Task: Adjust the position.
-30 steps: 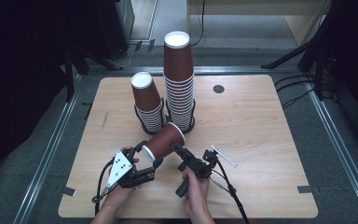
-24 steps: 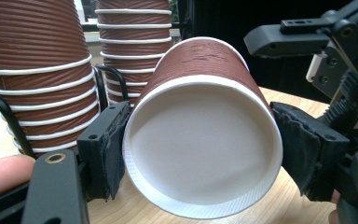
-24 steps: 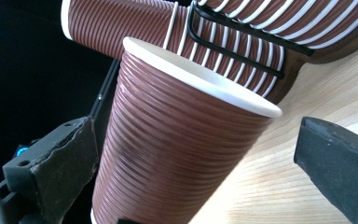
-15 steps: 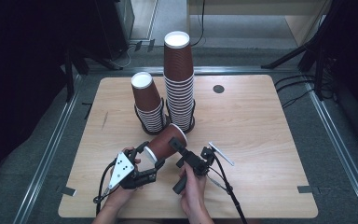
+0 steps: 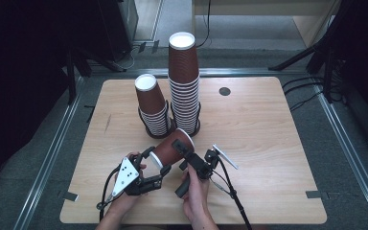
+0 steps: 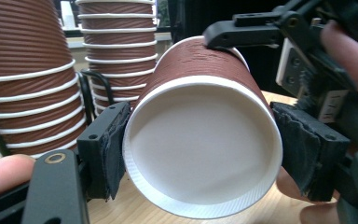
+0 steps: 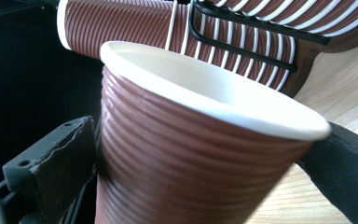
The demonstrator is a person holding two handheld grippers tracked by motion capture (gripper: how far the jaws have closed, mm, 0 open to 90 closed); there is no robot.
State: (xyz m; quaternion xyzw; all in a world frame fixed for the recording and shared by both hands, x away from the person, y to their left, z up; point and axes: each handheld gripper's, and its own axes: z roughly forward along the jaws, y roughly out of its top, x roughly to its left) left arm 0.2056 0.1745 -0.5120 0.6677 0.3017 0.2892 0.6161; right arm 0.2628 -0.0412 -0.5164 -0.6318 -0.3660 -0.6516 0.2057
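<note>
The wooden table (image 5: 268, 158) spans the middle of the high view. On it, at upper centre, stands the tall stack of brown ribbed cups (image 5: 183, 81), and just left of it the shorter stack (image 5: 151, 103), both upside down in black wire holders. Below them, at lower centre, a single brown paper cup (image 5: 172, 147) lies tilted above the tabletop, held between two grippers. The left gripper (image 6: 198, 149) pinches the cup's white base end, its pads pressed against both sides. The right gripper (image 5: 184, 149) reaches in from the cup's rim end; its jaws flank the cup wall, and whether they press on it I cannot tell.
</note>
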